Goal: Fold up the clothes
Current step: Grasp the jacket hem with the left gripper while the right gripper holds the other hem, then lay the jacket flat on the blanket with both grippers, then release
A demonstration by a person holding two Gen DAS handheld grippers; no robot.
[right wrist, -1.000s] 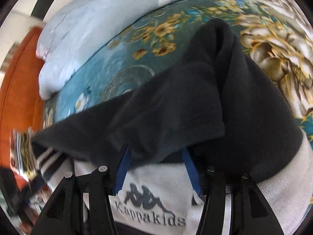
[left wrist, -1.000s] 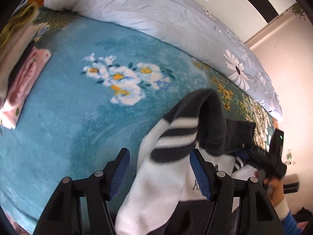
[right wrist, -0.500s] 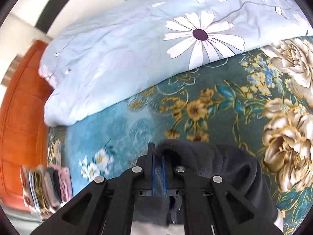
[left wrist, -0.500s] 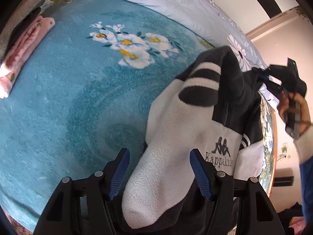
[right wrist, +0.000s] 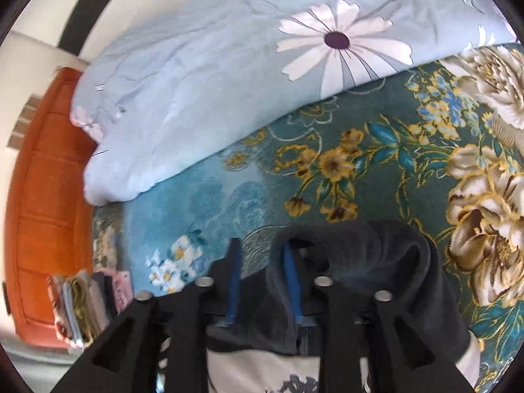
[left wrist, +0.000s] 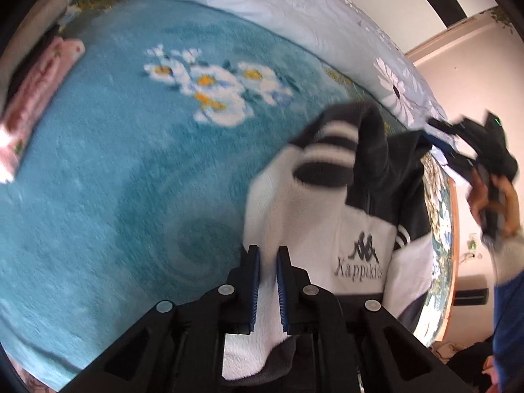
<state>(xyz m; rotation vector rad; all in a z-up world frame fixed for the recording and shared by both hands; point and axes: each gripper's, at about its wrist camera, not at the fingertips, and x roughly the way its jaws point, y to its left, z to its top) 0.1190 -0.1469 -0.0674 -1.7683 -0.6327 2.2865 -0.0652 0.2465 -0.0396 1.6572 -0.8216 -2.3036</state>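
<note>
We see a black-and-white Kappa fleece jacket at lower centre-right of the left wrist view, lying on a teal floral blanket. Left gripper clenched on the jacket's white sleeve, white fleece pinched between its blue pads. In the right wrist view the right gripper sits bottom centre, fingers parted with a gap; dark fleece of the jacket drapes over its right finger, not pinched. Light-blue daisy duvet fills the upper frame. Stack of folded clothes at lower left, beside an orange headboard. Pink folded garment at left edge of left view.
</note>
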